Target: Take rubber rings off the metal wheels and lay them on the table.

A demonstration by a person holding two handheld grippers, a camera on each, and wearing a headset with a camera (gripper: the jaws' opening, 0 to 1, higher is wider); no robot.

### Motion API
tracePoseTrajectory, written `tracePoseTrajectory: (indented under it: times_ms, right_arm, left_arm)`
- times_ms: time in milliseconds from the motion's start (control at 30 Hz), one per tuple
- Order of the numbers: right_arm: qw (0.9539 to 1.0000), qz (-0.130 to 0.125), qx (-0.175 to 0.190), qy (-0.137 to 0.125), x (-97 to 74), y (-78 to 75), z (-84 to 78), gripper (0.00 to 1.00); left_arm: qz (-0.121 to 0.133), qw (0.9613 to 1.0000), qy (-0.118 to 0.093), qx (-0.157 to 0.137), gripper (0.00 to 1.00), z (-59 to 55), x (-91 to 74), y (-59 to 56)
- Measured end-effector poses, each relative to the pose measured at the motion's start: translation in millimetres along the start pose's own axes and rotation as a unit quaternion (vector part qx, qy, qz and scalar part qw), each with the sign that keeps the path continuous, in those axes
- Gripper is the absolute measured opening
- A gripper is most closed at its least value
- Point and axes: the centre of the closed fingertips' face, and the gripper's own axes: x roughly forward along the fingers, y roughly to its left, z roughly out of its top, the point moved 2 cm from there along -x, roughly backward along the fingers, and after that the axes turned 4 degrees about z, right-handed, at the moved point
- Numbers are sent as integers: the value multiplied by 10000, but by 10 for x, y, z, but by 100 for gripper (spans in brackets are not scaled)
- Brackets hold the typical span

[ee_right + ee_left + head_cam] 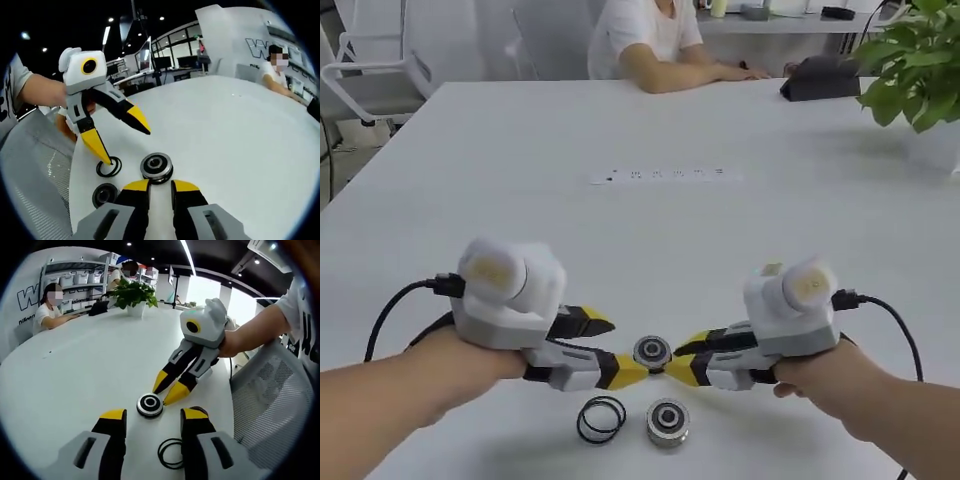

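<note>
A metal wheel (651,351) (150,405) (156,166) with a dark band around its rim lies flat on the white table (650,240), between the tips of both grippers. My left gripper (620,345) (154,415) (125,145) is wide open, one jaw on each side of the wheel's left. Just short of the wheel's right side, my right gripper (682,355) (165,392) (160,186) has its jaws only slightly apart and holds nothing. Nearer me lie loose black rubber rings (601,418) (172,452) (109,167) and a second metal wheel (667,421) (105,194).
A person (650,45) sits at the far side of the table with arms resting on it. A black bag (820,78) and a potted plant (915,60) stand at the far right. A socket strip (665,175) is set into the table's middle. A mesh chair (270,400) is beside me.
</note>
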Motion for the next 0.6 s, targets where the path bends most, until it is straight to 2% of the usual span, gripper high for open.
tracePoseTrajectory:
  times_ms: [400, 600]
  right_arm:
    - [9998, 13, -189, -7, 8, 12, -11, 10]
    - [9999, 13, -140, -60, 2, 10, -15, 10]
  left_arm:
    - [-90, 9999, 69, -46, 27, 9, 191, -41]
    - [-80, 9998, 150, -43, 23, -17, 258, -24]
